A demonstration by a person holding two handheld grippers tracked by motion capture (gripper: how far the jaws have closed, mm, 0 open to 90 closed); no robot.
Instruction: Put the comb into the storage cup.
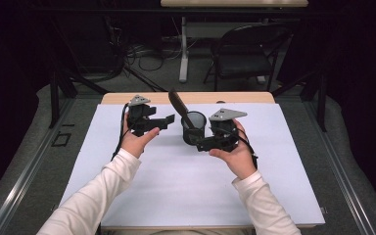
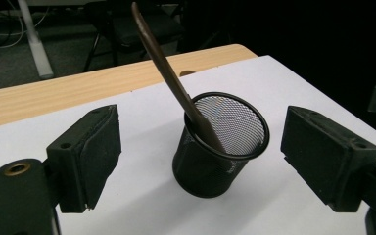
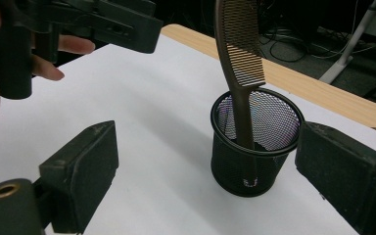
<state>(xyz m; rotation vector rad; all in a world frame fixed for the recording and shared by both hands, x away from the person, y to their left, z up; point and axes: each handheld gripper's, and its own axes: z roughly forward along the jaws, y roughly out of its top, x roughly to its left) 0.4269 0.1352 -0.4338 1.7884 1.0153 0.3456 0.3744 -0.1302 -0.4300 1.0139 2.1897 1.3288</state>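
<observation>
A: Looking down from the high view, what stands on the bench point(image 1: 142, 196)?

B: A black mesh cup point(image 1: 194, 128) stands upright on the white sheet near the far middle of the bench. A brown comb point(image 1: 178, 106) leans in it, with its toothed end up and tilted to the left. The left gripper point(image 1: 169, 119) is held just left of the cup and apart from it. The right gripper point(image 1: 201, 145) is just beside the cup on its right side, low at the base.

A: And in the left gripper view?

B: The mesh cup point(image 2: 219, 147) sits between the two fingers point(image 2: 95, 154), but they do not touch it. They stand wide, with white sheet showing on both sides. The comb point(image 2: 169, 73) rests against the near rim of the cup.

A: What about the right gripper view?

B: There the fingers point(image 2: 333, 156) of that gripper are also spread wide. The left one point(image 3: 85, 169) is well apart from the cup point(image 3: 252, 156); the right one is just beside its wall, and I cannot tell if it touches. The comb point(image 3: 240, 54) stands with its handle in the cup. The left gripper point(image 3: 103, 22) and a hand point(image 3: 54, 54) are at the upper left.
</observation>
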